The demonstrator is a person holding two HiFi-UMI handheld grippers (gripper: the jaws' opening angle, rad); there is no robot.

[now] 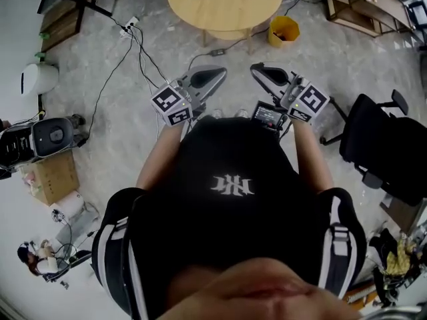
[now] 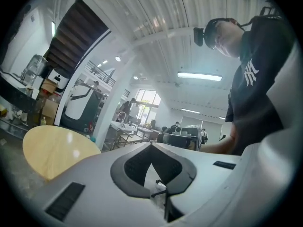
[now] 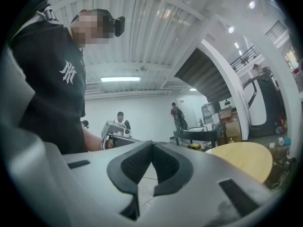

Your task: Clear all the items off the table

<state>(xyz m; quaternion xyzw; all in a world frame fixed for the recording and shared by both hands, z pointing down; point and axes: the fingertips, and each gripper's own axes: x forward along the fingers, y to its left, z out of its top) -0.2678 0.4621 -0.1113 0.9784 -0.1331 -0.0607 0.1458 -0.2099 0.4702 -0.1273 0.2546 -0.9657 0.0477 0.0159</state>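
A workshop-like lab hall: corrugated ceiling (image 3: 147, 32), floor cables (image 1: 137, 49), workbenches (image 2: 124, 128) along the back.

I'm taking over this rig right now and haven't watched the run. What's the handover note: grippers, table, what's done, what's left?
Grippers: the left gripper is shut with nothing between its jaws. The right gripper is shut and empty too. Both are held level, short of the table.
Things: the round wooden table is ahead, with no items on the part of its top in view. A yellow bin stands on the floor beside it.
Done: the top looks cleared.
Left: check the far edge, which the head view cuts off. Otherwise probably nothing.
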